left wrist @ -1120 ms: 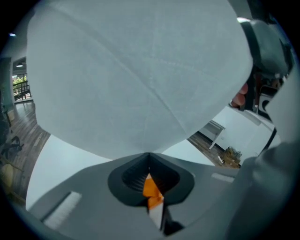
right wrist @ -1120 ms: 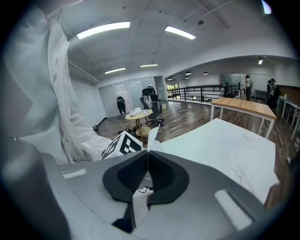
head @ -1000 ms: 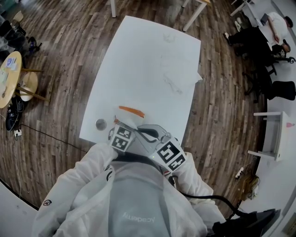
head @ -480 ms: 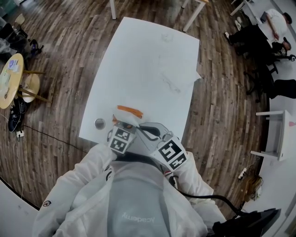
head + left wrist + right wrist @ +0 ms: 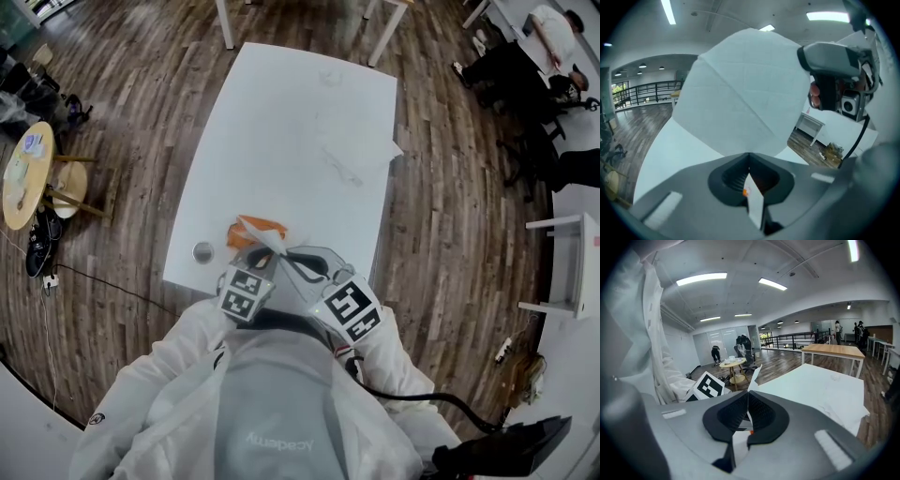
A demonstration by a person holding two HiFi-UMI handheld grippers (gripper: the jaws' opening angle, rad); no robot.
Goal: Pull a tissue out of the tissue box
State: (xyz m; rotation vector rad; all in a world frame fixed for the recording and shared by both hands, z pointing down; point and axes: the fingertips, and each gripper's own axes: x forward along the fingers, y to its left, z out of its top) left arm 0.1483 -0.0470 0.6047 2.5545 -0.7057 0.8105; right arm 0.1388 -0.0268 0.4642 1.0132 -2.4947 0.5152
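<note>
Two grippers hold one white tissue [image 5: 745, 89] over the near edge of the desk [image 5: 272, 122]. The left gripper [image 5: 749, 161] is clamped tight on it, and the right gripper [image 5: 748, 403] pinches it too. The orange tissue box [image 5: 255, 228] sits at that edge, just beyond them.

Your head camera sits above your shoulders and looks steeply down on the whole white table [image 5: 281, 141] and the floor around it. The camera on your left gripper [image 5: 749, 157] faces upward and to the right, and the tissue [image 5: 745, 93] fills its field at close range. The camera on your right gripper [image 5: 748, 394] looks along the table toward its far end. All three views share the tabletop.
</note>
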